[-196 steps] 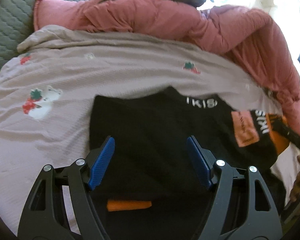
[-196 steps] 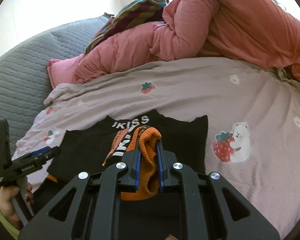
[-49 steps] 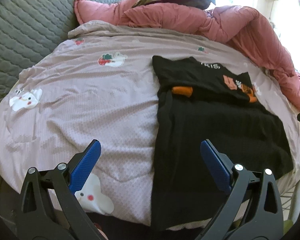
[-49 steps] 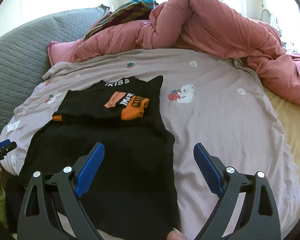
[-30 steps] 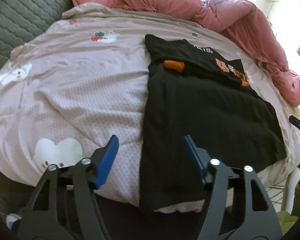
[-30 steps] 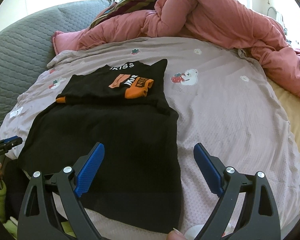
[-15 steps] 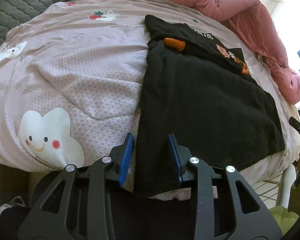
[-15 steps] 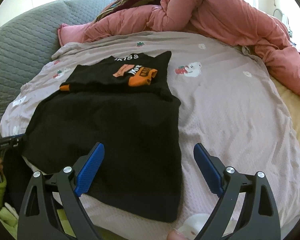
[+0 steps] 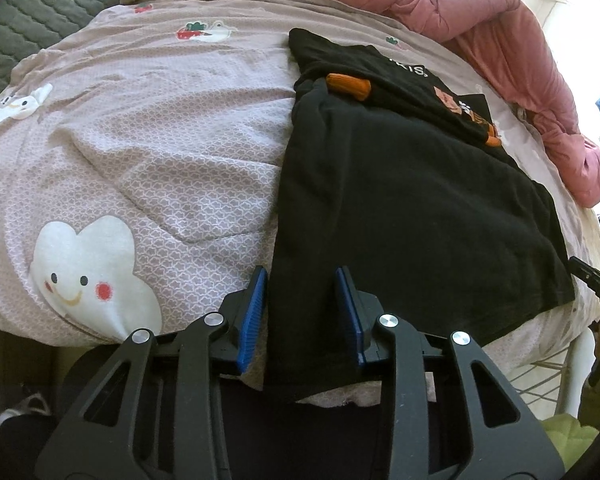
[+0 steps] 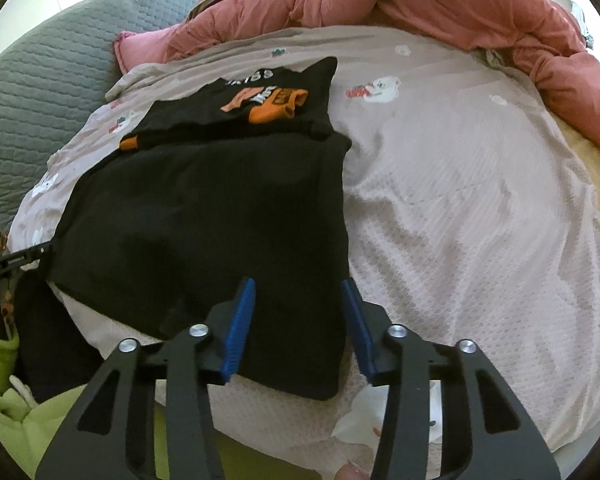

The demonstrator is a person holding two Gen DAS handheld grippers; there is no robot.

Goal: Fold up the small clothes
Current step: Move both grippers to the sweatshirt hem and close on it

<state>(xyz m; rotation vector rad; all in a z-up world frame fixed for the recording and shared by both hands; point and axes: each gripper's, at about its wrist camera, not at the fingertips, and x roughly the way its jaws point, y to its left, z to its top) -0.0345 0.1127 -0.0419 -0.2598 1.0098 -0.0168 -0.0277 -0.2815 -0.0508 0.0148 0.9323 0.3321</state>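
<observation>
While a black top (image 9: 400,200) lies spread on a pink bedcover (image 9: 160,140), two grippers straddle its near corners at the edge of the bed.

Sleeves with orange cuffs (image 9: 348,85) are folded across the top's chest at the far end, and its hem hangs toward the cameras. Left gripper (image 9: 302,316) – its blue pads stand partly apart, either side of the hem's left corner, with the cloth between them but not visibly pinched. Right gripper (image 10: 298,322) – its jaws have just been closing and now stand part-way in, framing the hem's right corner; whether they touch the cloth cannot be told. A rumpled pink quilt (image 10: 440,4) is heaped beyond the top, near a grey padded headboard (image 10: 48,68), and a white cloud face (image 9: 84,276) marks the bedcover beside the left gripper.
</observation>
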